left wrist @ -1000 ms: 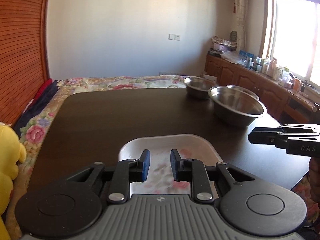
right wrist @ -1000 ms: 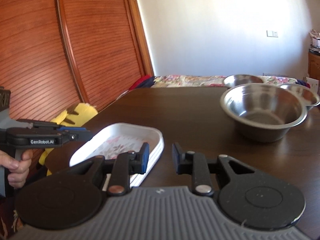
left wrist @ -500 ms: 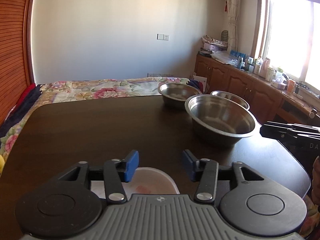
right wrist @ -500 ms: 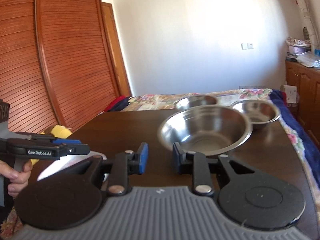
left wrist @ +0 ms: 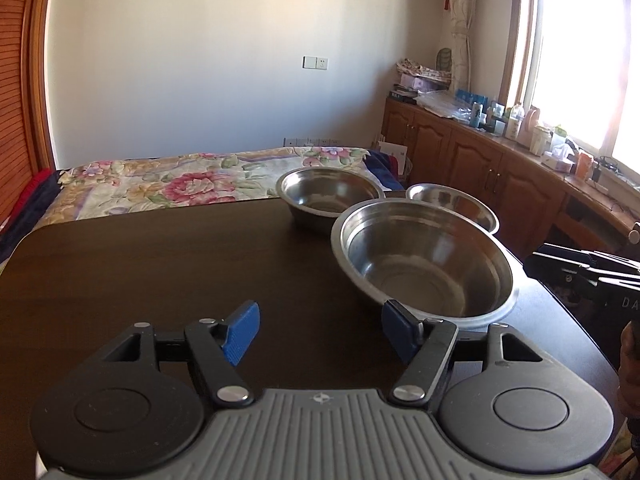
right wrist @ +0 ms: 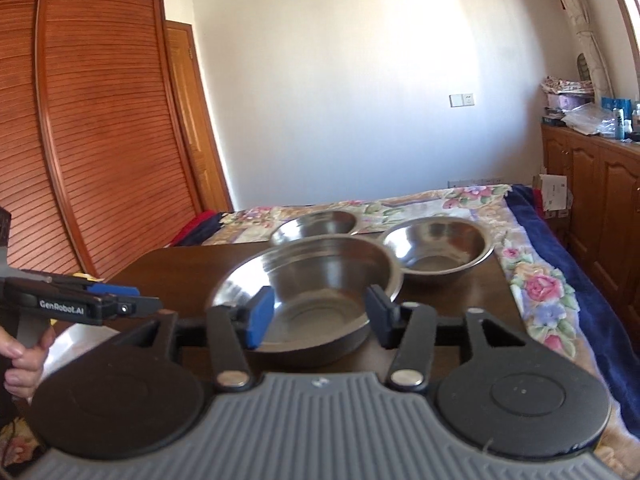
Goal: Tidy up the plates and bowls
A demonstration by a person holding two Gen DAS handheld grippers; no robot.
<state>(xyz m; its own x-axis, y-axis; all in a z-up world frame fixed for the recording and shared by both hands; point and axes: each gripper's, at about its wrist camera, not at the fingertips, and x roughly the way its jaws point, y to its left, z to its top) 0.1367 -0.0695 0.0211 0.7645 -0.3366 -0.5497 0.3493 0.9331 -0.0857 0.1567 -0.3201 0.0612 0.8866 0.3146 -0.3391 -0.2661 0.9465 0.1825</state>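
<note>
Reading "GenRobot.AI" in white on the black side of the left tongs (right wrist: 132, 307), seen from the right wrist; only "DA" legible on the right tongs (left wrist: 536, 266) at the edge of the left view. Gripped from below by a hand (right wrist: 24, 354), left tongs reaching level toward the large steel bowl (right wrist: 308, 292). Tilted gently downward, both tongs aimed across the dark bench (left wrist: 160, 264). Spreading at this moment, left tongs (left wrist: 318, 330) with blue pads (left wrist: 242, 332) wide apart and only bare bench between them, the large bowl (left wrist: 424, 256) just right of the right-hand pad. Spreading too, right tongs (right wrist: 320, 316) with the large bowl's near rim framed between the pads, not pressed. Behind the large bowl, two smaller steel bowls: one to its left rear (left wrist: 330, 196), one to its right rear (left wrist: 454, 204), all close together. Left of the large bowl, a sliver of white plate (right wrist: 74, 340) under the left tongs. Compared with a second ago: both tongs nearly closed then, the floral white plate filling the left view, now gone from it; the large bowl now much nearer.
</note>
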